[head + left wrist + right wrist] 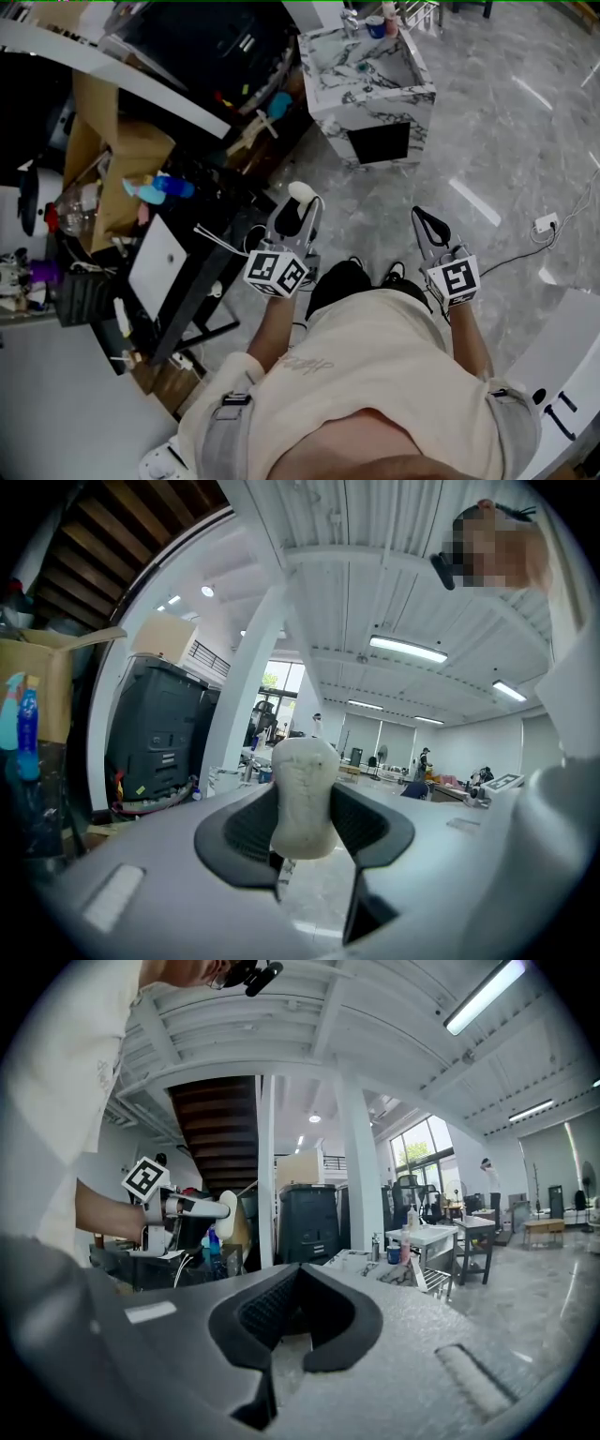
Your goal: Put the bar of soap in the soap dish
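Observation:
An off-white bar of soap (pixel 304 794) stands upright between the dark pads of my left gripper (pixel 305 827), which is shut on it. In the head view the soap (pixel 302 194) pokes out of the left gripper (pixel 296 208), held over the grey marble floor in front of the person. My right gripper (pixel 427 221) is level with it to the right, shut with nothing in it. In the right gripper view its jaws (pixel 299 1271) meet, and the left gripper (pixel 192 1208) with the soap (pixel 228 1206) shows at the left. I cannot make out a soap dish.
A marble-patterned sink counter (pixel 370 94) with a blue cup (pixel 375 26) stands ahead, seen small in the right gripper view (pixel 427 1237). Cardboard boxes (pixel 122 159) and a cluttered black shelf (pixel 178 262) line the left. A power strip with cable (pixel 545 225) lies on the floor at right.

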Action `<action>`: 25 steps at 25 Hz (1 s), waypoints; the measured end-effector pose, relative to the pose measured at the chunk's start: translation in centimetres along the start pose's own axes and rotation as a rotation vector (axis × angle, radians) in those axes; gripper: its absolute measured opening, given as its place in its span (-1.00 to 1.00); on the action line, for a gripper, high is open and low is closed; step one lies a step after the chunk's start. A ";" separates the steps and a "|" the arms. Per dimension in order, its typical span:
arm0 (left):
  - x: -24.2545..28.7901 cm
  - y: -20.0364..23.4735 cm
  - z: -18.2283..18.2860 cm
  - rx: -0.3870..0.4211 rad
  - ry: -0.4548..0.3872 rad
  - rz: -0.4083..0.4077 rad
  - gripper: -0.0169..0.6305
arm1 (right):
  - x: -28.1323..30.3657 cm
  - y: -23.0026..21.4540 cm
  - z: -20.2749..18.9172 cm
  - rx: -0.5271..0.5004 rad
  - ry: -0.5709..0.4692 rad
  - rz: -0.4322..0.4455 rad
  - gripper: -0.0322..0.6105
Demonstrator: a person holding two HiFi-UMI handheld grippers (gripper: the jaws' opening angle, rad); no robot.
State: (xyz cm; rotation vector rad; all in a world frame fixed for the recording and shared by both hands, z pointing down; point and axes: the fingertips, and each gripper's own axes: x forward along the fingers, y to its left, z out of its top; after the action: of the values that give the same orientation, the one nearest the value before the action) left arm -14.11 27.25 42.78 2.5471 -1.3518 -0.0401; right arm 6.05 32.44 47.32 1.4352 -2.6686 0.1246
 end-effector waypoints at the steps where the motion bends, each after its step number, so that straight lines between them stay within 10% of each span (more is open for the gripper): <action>1: 0.2 0.2 -0.1 0.003 0.003 0.005 -0.34 | 0.4 -0.1 0.1 -0.016 0.000 0.013 -0.89; 25: 18.9 12.9 4.5 0.079 -0.034 -0.138 -0.34 | 17.4 -8.4 4.5 -0.003 0.046 -0.076 -0.89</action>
State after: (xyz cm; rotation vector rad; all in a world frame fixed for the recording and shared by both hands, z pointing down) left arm -14.45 3.93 43.33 2.7143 -1.2098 -0.0576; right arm 3.27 12.86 45.38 1.5110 -2.5732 0.1446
